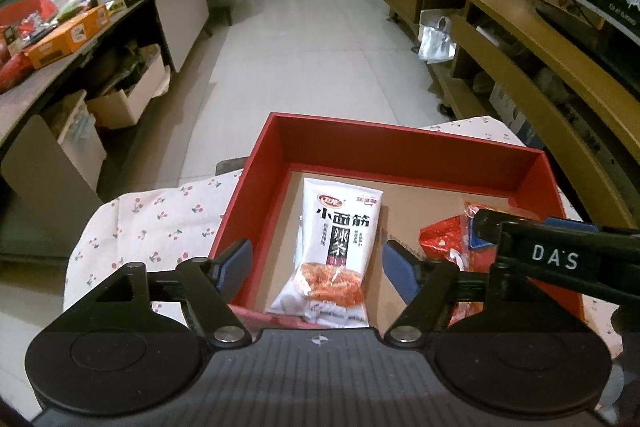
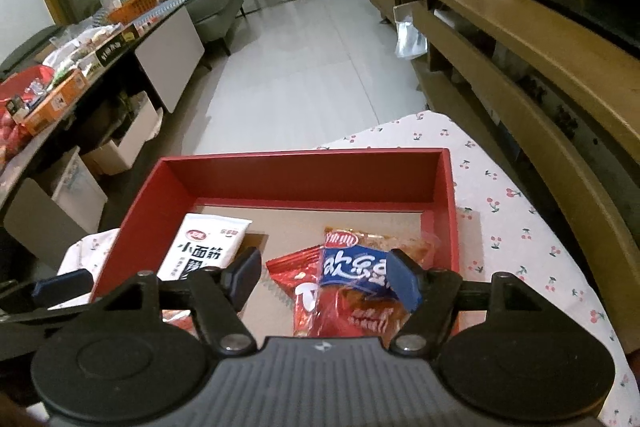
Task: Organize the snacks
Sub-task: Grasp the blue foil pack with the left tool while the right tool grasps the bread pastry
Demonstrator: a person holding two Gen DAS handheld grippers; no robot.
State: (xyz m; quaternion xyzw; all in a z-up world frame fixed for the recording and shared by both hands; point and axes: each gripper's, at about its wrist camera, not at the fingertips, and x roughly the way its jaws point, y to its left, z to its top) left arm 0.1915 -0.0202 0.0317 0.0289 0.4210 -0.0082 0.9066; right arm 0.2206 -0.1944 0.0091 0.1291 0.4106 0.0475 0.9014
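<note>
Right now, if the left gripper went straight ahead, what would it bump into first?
Probably the white spicy-strip packet lying in the red box; it sits right between the open fingers, though depth is hard to judge.

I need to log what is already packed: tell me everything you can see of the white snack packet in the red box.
The white snack packet is a glossy plastic pouch with bold black Chinese print, a small red logo near its top and an orange-red food photo at its near end. It lies flat, sealed, on the brown cardboard floor of the red box, by its left wall. The left gripper's open jaws stand above it without touching.
</note>
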